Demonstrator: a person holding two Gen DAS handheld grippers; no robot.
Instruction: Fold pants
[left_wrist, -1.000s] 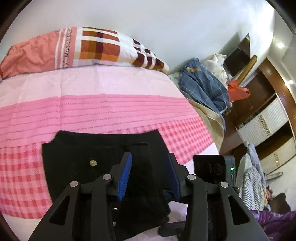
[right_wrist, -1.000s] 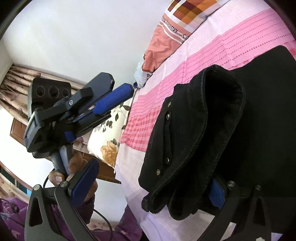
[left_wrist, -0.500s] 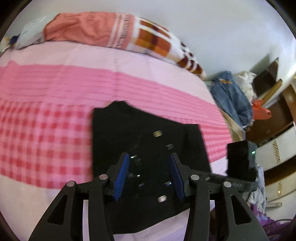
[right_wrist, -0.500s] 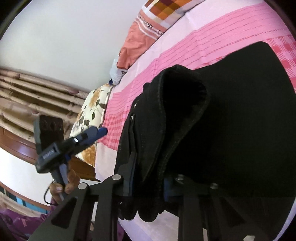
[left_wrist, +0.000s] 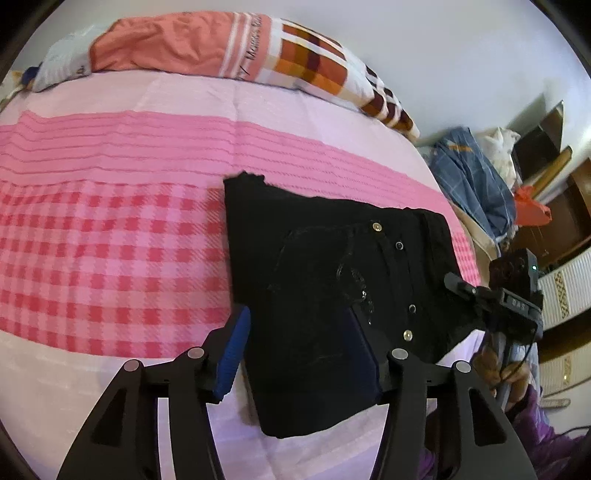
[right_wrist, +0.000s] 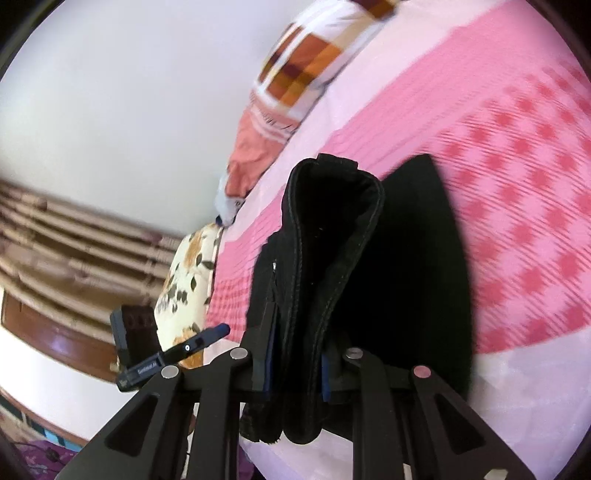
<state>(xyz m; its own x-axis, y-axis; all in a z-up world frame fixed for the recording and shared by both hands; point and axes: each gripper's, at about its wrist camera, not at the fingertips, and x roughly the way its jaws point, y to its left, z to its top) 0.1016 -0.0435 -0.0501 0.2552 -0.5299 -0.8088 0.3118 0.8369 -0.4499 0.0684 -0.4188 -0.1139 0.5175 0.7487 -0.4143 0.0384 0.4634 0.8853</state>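
The black pants (left_wrist: 325, 280) lie folded into a compact rectangle on the pink bedspread (left_wrist: 110, 236), metal buttons facing up. My left gripper (left_wrist: 299, 354) is open, its blue fingers (left_wrist: 232, 350) straddling the near edge of the fold. My right gripper (right_wrist: 295, 365) is shut on the thick waistband end of the pants (right_wrist: 332, 266), which bulges up between the jaws. The right gripper also shows in the left wrist view (left_wrist: 480, 295) at the pants' right edge. The left gripper shows in the right wrist view (right_wrist: 207, 338).
An orange and checked pillow (left_wrist: 229, 55) lies at the head of the bed. A floral pillow (right_wrist: 188, 280) sits at the bed's side. A pile of blue clothes (left_wrist: 476, 188) and wooden cabinets (left_wrist: 561, 266) stand to the right of the bed.
My right gripper has closed on the waistband end of the pants. My left gripper has opened wider and shifted left along the near edge. The pants now lie flatter.
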